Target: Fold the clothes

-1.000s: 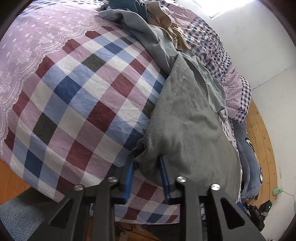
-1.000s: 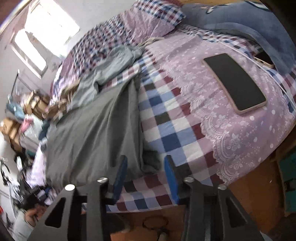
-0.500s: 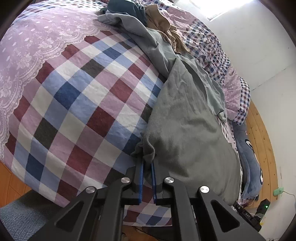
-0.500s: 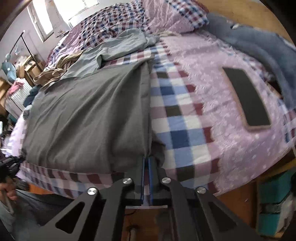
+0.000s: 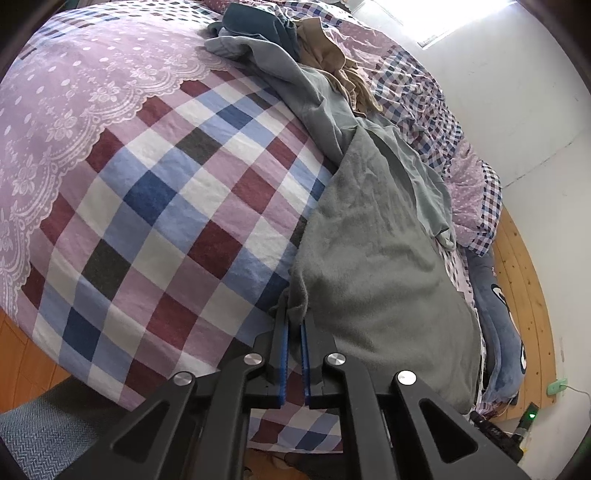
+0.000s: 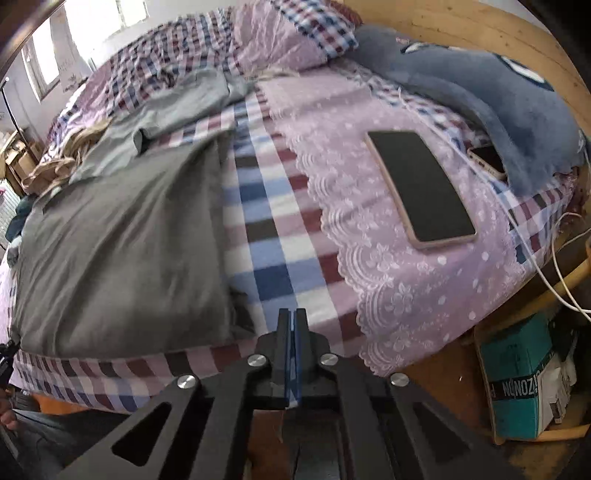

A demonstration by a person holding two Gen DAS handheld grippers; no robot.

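Observation:
A dark grey garment [image 5: 373,258] lies spread on the checked bedsheet [image 5: 155,206], its near edge at the bed's side. My left gripper [image 5: 293,321] is shut on that garment's near corner, and a fold of grey cloth bunches up between its blue pads. In the right wrist view the same garment [image 6: 122,251] lies to the left. My right gripper [image 6: 293,315] is shut, its pads pressed together with no cloth visible between them. It sits over the sheet, just right of the garment's near right corner [image 6: 242,317].
A pale grey-green garment [image 5: 317,107], a tan one [image 5: 332,59] and a teal one [image 5: 255,26] are piled at the far end. On the lilac lace cover lie a large phone [image 6: 421,188] and a smaller phone [image 6: 487,160] beside a blue plush [image 6: 480,92]. White cables [image 6: 554,266] and a teal box [image 6: 517,387] sit at the right.
Both grippers went from open to shut. The left closed on the grey garment's corner. The right closed at the garment's other corner, then shifted right, so the corner now lies to its left.

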